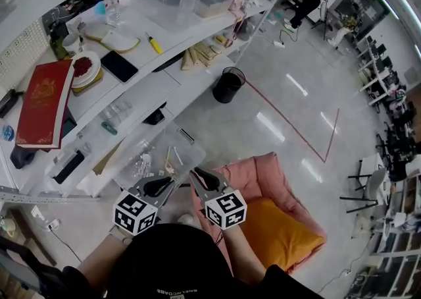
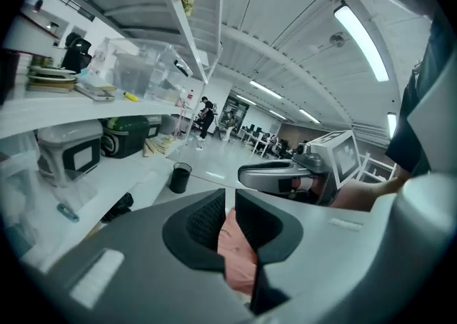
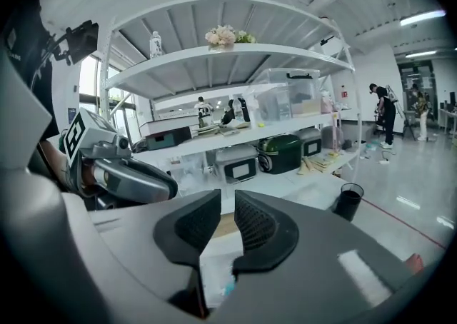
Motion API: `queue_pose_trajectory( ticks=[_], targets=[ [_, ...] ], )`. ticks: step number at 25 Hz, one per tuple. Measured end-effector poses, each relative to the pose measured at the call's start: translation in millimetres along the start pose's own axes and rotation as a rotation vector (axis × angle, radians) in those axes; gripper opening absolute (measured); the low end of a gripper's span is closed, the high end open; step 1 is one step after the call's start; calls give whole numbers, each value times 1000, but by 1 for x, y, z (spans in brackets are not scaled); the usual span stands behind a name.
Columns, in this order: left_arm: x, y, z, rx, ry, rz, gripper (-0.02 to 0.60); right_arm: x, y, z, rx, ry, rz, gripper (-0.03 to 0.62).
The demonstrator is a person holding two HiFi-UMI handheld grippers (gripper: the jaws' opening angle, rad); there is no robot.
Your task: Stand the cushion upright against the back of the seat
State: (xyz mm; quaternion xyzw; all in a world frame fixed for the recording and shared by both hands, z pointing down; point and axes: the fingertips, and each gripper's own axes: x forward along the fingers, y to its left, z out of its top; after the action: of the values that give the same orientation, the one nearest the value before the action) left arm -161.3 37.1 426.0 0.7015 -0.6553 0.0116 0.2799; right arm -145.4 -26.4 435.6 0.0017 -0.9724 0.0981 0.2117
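Cushion (image 1: pixel 283 238) on seat (image 1: pixel 263 179), right of right tool (image 1: pixel 198 175), left tool (image 1: pixel 164 184), both ajar, empty

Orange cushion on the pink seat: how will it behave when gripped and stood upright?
The orange cushion looks plump and soft, so it likely sags when pinched by one edge. It is probably light for its size. Stood on the padded pink seat, it may slump over unless well propped.

The cushion (image 1: pixel 283 235) is orange, the seat (image 1: pixel 260 176) pink, the bin (image 1: pixel 228 87) black, the book (image 1: pixel 43 103) red.
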Motion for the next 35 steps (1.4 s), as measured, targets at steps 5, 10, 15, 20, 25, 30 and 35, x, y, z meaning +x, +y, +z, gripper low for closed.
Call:
queue_pose_trajectory(
  ticks=[5, 10, 15, 20, 25, 30, 35],
  targets=[
    [-16, 19, 16, 6, -73, 55, 49, 25, 24, 23, 18, -59, 84, 60],
    [-23, 28, 23, 20, -97, 76, 49, 39, 42, 32, -15, -70, 128, 46],
    [-29, 34, 24, 21, -122, 90, 49, 43, 49, 37, -12, -91, 133, 6],
    [-33, 36, 22, 12, -138, 92, 46, 42, 53, 36, 9, -113, 137, 6],
    [-31, 33, 18, 7, -132, 79, 46, 39, 49, 30, 33, -112, 119, 8],
    [-25, 29, 19, 18, -128, 60, 44, 34, 43, 26, 45, -108, 97, 8],
    [-16, 22, 19, 25, -120, 42, 46, 26, 33, 21, 55, -102, 75, 8]
  ],
)
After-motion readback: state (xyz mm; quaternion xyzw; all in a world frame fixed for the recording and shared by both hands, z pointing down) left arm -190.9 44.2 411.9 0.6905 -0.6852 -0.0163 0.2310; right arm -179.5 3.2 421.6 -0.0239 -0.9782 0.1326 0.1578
